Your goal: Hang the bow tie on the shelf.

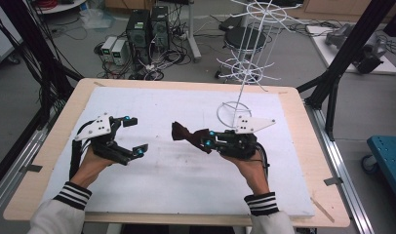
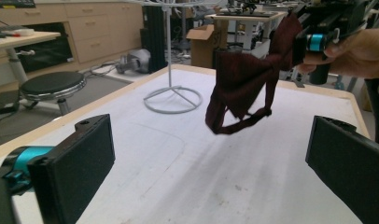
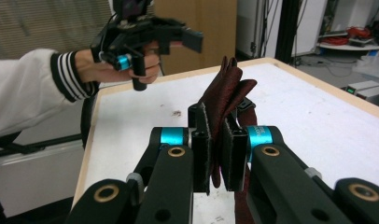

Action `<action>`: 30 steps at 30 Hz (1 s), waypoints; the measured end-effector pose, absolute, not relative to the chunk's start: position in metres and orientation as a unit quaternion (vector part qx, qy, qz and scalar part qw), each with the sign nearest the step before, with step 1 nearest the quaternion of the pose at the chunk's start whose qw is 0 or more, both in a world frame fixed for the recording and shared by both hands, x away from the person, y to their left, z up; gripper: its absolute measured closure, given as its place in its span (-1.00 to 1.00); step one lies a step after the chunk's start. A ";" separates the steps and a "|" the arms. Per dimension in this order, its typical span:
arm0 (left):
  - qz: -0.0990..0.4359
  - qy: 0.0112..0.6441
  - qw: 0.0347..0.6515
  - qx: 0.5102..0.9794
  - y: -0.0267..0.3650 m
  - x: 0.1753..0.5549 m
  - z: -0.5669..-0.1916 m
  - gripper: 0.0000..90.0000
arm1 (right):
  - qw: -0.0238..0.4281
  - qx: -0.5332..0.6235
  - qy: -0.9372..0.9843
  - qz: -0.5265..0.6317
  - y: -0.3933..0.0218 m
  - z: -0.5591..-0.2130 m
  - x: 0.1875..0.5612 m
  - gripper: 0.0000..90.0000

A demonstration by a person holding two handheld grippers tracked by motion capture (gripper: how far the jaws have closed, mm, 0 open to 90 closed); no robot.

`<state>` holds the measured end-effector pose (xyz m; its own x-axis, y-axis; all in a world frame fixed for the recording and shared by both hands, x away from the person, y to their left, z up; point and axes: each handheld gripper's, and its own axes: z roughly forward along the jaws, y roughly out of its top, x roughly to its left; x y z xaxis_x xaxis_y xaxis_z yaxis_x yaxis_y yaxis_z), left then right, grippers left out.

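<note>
A dark red cloth piece (image 1: 182, 132) with a thin strap loop hangs just above the white mat (image 1: 176, 170). My right gripper (image 1: 206, 138) is shut on its right end. In the right gripper view both pads (image 3: 204, 149) squeeze the folded cloth (image 3: 227, 93), which sticks up past them. My left gripper (image 1: 136, 135) is open at the mat's left, a short way from the cloth and not touching it. In the left gripper view its jaws stand wide apart, and the cloth (image 2: 243, 79) dangles ahead from the right gripper (image 2: 313, 39).
A white wire rack (image 1: 242, 68) stands at the mat's back right, its ring base (image 2: 173, 99) on the mat just behind my right hand. The wooden table edge (image 1: 310, 161) borders the mat. Stools, computers and cables sit on the floor beyond.
</note>
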<state>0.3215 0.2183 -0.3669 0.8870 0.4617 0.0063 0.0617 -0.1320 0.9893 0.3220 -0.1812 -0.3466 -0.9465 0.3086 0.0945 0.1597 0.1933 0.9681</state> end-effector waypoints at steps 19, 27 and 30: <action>0.194 0.231 0.635 0.711 0.277 0.293 -0.402 -0.96 | 0.104 0.195 0.749 0.625 -0.218 -0.329 0.326 0.89; 0.214 0.238 0.642 0.697 0.282 0.283 -0.415 -0.96 | 0.118 0.216 0.743 0.622 -0.234 -0.318 0.331 0.89; 0.224 0.235 0.647 0.690 0.283 0.279 -0.421 -0.96 | 0.125 0.222 0.741 0.622 -0.239 -0.314 0.334 0.89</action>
<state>0.2787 0.2828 -0.4213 0.7893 0.6140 0.0041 0.0349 -0.0515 0.9981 0.3340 -0.2388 -0.3142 -0.8702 0.4843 0.0912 0.1737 0.1283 0.9764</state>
